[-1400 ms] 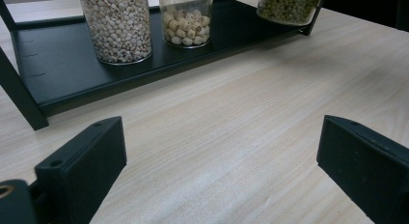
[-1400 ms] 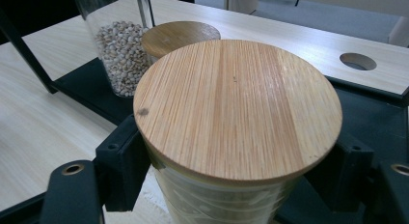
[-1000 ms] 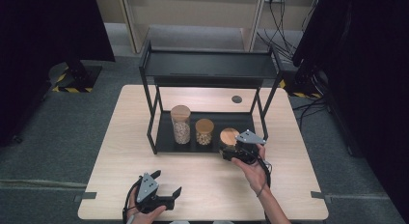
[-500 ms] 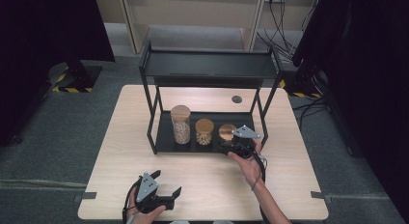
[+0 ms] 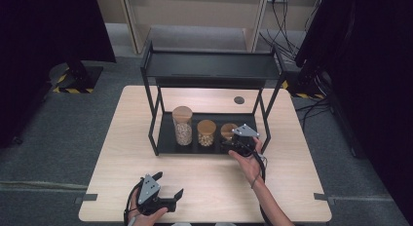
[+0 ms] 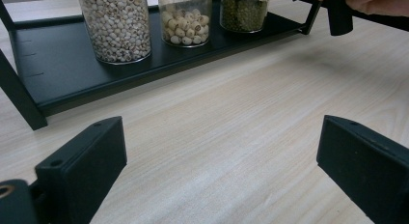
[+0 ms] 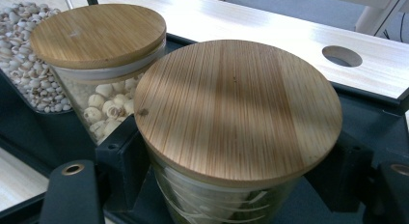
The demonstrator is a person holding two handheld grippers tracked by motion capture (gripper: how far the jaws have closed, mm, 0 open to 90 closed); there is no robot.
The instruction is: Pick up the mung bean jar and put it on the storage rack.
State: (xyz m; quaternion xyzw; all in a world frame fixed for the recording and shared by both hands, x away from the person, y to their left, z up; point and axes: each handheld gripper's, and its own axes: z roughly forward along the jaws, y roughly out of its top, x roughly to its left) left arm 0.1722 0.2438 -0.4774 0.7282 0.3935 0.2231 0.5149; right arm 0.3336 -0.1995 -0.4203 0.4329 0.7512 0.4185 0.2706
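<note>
A short glass jar of green beans (image 5: 227, 129) with a round wooden lid (image 7: 236, 108) stands at the right end of the black rack's lower tray (image 5: 165, 138). My right gripper (image 5: 230, 144) is shut on it, its jaws pressed on the glass on both sides just under the lid. To its left stand a medium jar of pale round seeds (image 5: 206, 132) and a tall jar of small white grains (image 5: 182, 125). My left gripper (image 5: 168, 185) rests open near the table's front edge, with bare wood between its jaws (image 6: 222, 156).
The rack (image 5: 209, 65) has a black top shelf over the tray and thin legs (image 5: 154, 123) at its corners. A round cable hole (image 5: 238, 100) lies in the table behind the rack. Bare wood lies between the rack and the front edge.
My right gripper has carried the green-bean jar forward and a little left, from the tray's front edge onto the tray beside the medium jar. The left gripper has stayed put.
</note>
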